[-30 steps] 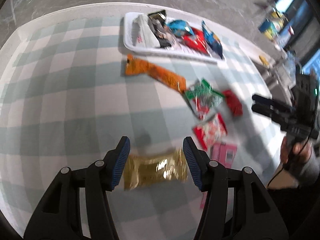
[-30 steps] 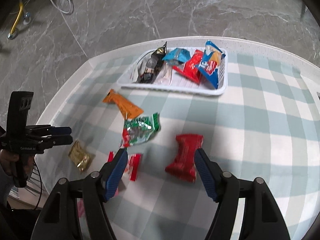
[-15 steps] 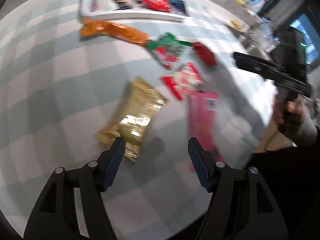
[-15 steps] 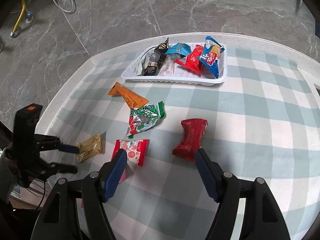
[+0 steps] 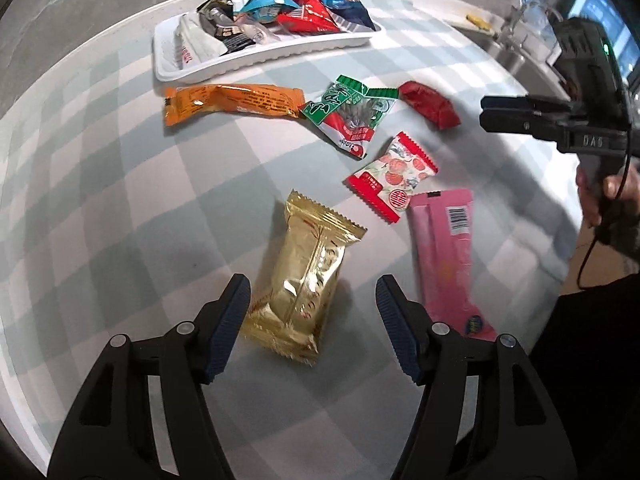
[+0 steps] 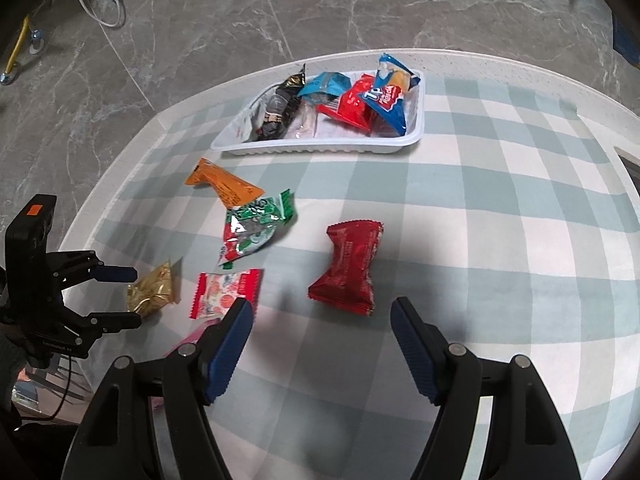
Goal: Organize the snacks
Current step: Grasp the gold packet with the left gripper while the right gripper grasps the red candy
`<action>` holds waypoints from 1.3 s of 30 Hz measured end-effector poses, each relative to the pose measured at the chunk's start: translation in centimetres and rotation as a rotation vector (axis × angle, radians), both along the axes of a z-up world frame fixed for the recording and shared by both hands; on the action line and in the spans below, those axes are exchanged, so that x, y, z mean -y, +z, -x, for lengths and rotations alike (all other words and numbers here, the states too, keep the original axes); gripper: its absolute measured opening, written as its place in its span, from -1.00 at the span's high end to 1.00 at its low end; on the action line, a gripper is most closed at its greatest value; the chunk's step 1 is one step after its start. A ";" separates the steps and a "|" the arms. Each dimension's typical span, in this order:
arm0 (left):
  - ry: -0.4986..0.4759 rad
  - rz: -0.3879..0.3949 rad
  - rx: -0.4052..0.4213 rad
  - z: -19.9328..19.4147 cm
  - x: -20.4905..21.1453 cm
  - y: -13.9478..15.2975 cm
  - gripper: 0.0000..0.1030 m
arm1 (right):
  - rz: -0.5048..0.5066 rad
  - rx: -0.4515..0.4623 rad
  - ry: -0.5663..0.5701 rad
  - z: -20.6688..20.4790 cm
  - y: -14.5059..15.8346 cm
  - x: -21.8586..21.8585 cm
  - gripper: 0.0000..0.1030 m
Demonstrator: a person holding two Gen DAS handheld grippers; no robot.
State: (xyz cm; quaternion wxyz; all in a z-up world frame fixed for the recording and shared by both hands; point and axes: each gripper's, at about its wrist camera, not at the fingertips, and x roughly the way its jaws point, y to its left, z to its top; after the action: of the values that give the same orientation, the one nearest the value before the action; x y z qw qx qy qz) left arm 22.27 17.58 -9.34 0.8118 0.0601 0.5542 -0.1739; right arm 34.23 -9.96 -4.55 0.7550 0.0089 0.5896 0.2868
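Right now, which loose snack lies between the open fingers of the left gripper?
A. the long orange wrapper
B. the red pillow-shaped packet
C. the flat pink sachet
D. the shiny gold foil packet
D: in the left wrist view the shiny gold foil packet lies on the checked tablecloth between the left gripper fingers, which do not touch it.

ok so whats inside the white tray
The white tray holds a heap of snacks: a black packet, a light blue one, a red one, and a blue one. Anything beneath them is hidden.
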 end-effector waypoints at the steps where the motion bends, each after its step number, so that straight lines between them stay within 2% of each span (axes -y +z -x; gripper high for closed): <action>1: -0.007 -0.006 -0.001 -0.1 0.1 -0.1 -0.23 | 0.013 0.004 0.000 -0.2 -0.3 -0.1 -0.44; 5: -0.022 -0.033 0.000 -0.8 0.9 -0.9 -0.23 | 0.055 0.017 0.004 -0.8 -1.2 -0.7 -0.44; 10: -0.032 -0.103 -0.020 -1.2 1.6 -2.3 -0.24 | 0.115 0.016 0.016 -1.9 -2.7 -1.5 -0.44; 14: -0.013 -0.096 -0.007 -1.3 1.5 -2.5 -0.26 | 0.147 0.004 0.026 -2.3 -3.7 -2.1 -0.44; 16: -0.006 -0.097 -0.002 -1.4 1.4 -2.6 -0.36 | 0.157 0.008 0.032 -2.4 -3.9 -2.3 -0.44; 18: 0.018 -0.088 0.001 -1.3 1.1 -2.7 -0.57 | 0.168 0.014 0.041 -2.4 -4.0 -2.5 -0.44; 19: 0.022 -0.085 0.004 -1.3 1.1 -2.8 -0.60 | 0.176 0.018 0.043 -2.4 -4.0 -2.6 -0.43; 22: 0.010 -0.084 0.019 -1.2 1.2 -2.9 -0.74 | 0.204 0.035 0.050 -2.4 -4.1 -3.0 -0.30; 24: 0.006 -0.084 0.020 -1.2 1.4 -3.1 -0.82 | 0.213 0.041 0.047 -2.4 -4.0 -3.0 -0.13; 27: 0.002 -0.084 0.022 -1.2 1.5 -3.1 -0.83 | 0.223 0.048 0.045 -2.5 -3.9 -2.8 0.05; 29: -0.001 -0.081 0.027 -1.1 1.4 -3.1 -0.82 | 0.215 0.044 0.047 -2.6 -3.9 -2.6 0.05; 31: 0.000 -0.074 0.038 -0.9 1.3 -3.1 -0.78 | 0.220 0.048 0.054 -2.6 -3.9 -2.7 0.05; 32: -0.001 -0.070 0.049 -0.8 1.3 -2.9 -0.66 | 0.222 0.050 0.056 -2.5 -3.9 -2.7 0.05; 34: 0.007 -0.060 0.062 -0.6 1.2 -2.6 -0.26 | 0.216 0.048 0.055 -2.6 -3.9 -2.7 0.06; 36: 0.009 -0.053 0.069 -0.7 0.8 -2.0 0.45 | 0.206 0.043 0.051 -2.6 -3.9 -2.6 0.06; 39: 0.020 -0.032 0.065 -0.8 0.4 -1.8 0.45 | 0.195 0.040 0.051 -2.6 -3.9 -2.5 0.06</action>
State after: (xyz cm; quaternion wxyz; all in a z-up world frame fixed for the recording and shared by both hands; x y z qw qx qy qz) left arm 23.07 17.22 -11.13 0.8300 0.0733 0.5308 -0.1547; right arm 36.85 -7.51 -8.42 0.7564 -0.0854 0.5995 0.2474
